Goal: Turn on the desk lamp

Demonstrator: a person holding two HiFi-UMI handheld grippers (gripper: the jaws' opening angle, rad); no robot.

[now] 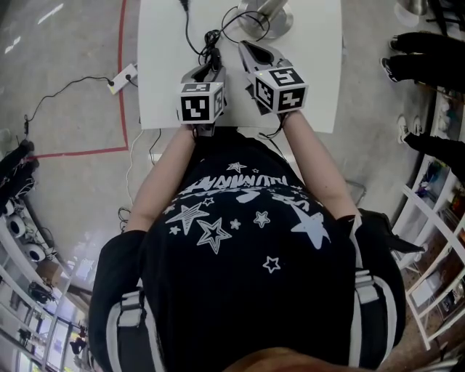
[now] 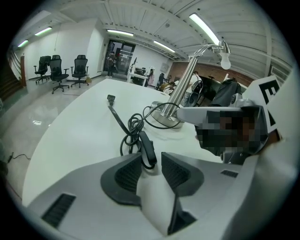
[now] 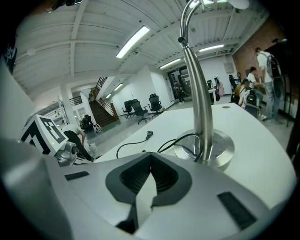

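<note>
The desk lamp stands at the far side of the white table [image 1: 312, 65], with a round metal base [image 1: 265, 14] and a curved metal stem [image 3: 199, 93]. Its bulb [image 2: 226, 60] hangs high at the right; whether it is lit I cannot tell. The lamp's black cord lies coiled in front of the base and carries a black inline switch [image 2: 149, 150]. My left gripper [image 2: 151, 156] is open, and the switch sits between its pads, close to the left one. My right gripper [image 3: 150, 155] is shut on nothing, just short of the lamp base [image 3: 220, 145].
The cord's free plug end [image 2: 111, 98] lies farther out on the table. A power strip [image 1: 123, 76] and a red tape line lie on the floor to the left. Shelves and a person's shoes [image 1: 407, 65] are at the right. Office chairs [image 2: 58, 70] stand far off.
</note>
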